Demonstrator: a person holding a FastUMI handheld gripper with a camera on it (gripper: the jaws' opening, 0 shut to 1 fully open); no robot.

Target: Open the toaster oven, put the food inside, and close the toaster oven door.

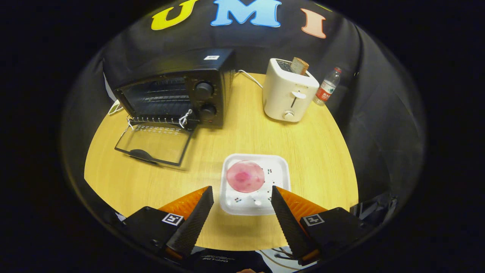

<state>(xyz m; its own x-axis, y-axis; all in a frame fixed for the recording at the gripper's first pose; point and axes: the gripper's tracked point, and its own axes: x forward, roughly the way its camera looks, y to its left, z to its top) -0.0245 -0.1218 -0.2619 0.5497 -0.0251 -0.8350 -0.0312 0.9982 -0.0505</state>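
Observation:
The black toaster oven (178,91) stands at the far left of the round wooden table (310,148), its glass door (155,144) folded down flat in front of it and the inside rack bare. A round pink slice of food (245,176) lies on a white square plate (278,163) just ahead of my fingers. My gripper (242,193) is open above the near edge of the plate, with nothing between its two dark ridged fingers (197,216).
A white pop-up toaster (288,94) with a slice of bread (299,65) in its slot stands at the far right, with a plastic water bottle (327,86) beside it. A white cord (248,77) runs behind the oven. Bare tabletop lies between plate and oven door.

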